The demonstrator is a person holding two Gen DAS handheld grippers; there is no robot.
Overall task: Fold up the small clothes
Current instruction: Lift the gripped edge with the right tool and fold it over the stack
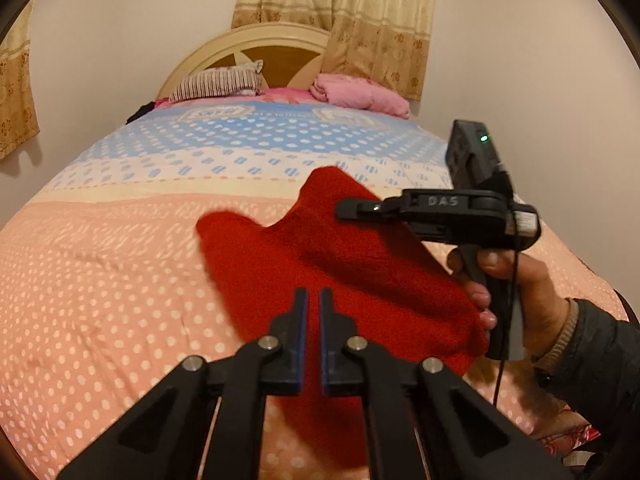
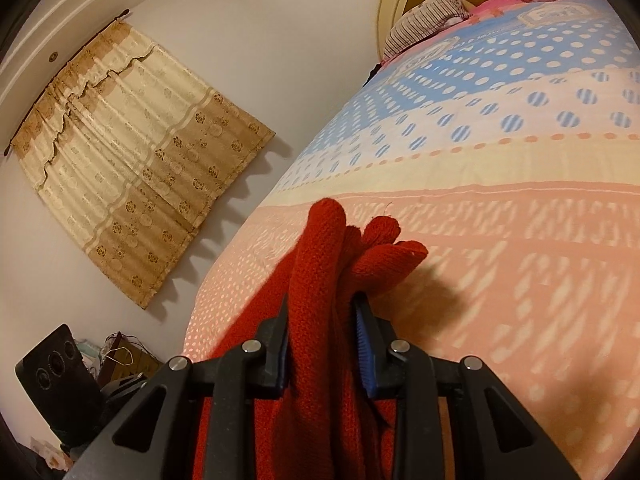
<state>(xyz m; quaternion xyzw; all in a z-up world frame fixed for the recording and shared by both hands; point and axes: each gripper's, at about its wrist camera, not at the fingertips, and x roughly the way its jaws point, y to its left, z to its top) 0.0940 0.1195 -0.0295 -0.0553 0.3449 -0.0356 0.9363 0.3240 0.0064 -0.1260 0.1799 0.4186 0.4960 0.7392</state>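
Note:
A small red knitted garment hangs over the pink dotted bedspread, held up at its right side. In the right wrist view my right gripper is shut on bunched folds of the red garment. In the left wrist view the right gripper shows from the side, pointing left over the cloth, with a hand on its handle. My left gripper is nearly closed, a thin gap between its blue pads, with nothing between them, just in front of the cloth's lower edge.
The bed has a blue and white dotted band further up, a striped pillow and a pink blanket at the headboard. Beige curtains hang on the wall. A black device and clutter sit by the bed's left side.

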